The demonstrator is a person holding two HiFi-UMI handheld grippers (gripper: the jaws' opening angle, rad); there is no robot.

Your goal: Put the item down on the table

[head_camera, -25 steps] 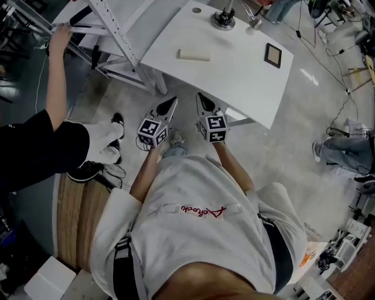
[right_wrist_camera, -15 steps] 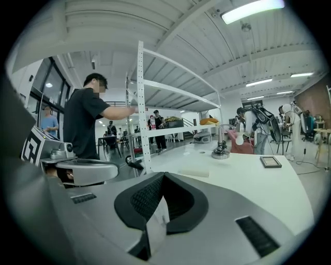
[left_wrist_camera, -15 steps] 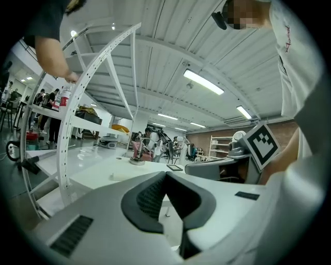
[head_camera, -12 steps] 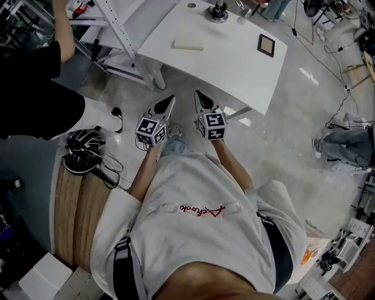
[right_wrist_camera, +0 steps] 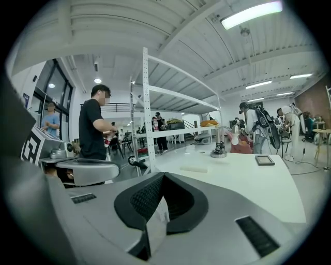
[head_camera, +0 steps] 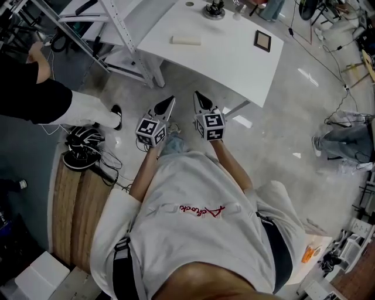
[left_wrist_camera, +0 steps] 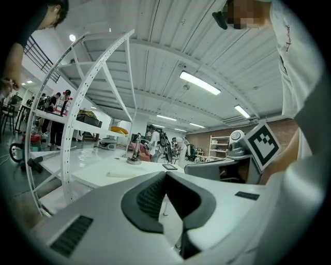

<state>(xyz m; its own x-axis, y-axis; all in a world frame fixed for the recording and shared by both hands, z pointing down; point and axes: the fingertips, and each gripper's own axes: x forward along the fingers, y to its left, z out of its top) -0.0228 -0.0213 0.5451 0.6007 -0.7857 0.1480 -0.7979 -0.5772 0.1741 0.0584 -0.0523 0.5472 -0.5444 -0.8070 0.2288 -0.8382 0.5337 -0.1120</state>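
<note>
One grey concrete floor (head_camera: 281, 146). One white table (head_camera: 234, 58) at top, seen at an angle. One white perforated rack (head_camera: 120, 29) just left of it. One wearer in a pale shirt (head_camera: 193, 246) fills the bottom; red script runs across the shirt's chest but is too small and loopy to read. Two other people are partly in the head view: one in a black top and white trousers (head_camera: 41, 96) at the left edge by the rack, and one pair of legs in jeans (head_camera: 345, 143) at the right edge. One wooden bench (head_camera: 76, 205) lower left.

Two grippers, both over the floor short of the table's near edge. Left gripper (head_camera: 170, 101): its fingers (left_wrist_camera: 145, 199) are pressed together at the tips, nothing between them. Right gripper (head_camera: 198, 96): fingers (right_wrist_camera: 142, 199) likewise pressed together, nothing pinched. Two marker cubes, one each (head_camera: 151, 131) (head_camera: 212, 126), with black-and-white square patterns and no letters.

Four things are on the table, all well apart from the grippers:
- One pale block (head_camera: 186, 40), a cream, plain, long rectangle lying flat on the far-left part.
- One dark-framed square (head_camera: 262, 40), flat, near the right edge.
- One metal stand (head_camera: 213, 10), upright at the far edge.
- One small disc (head_camera: 190, 4) in the far corner.

I cannot tell which of these is the task's item; neither gripper holds any.
</note>
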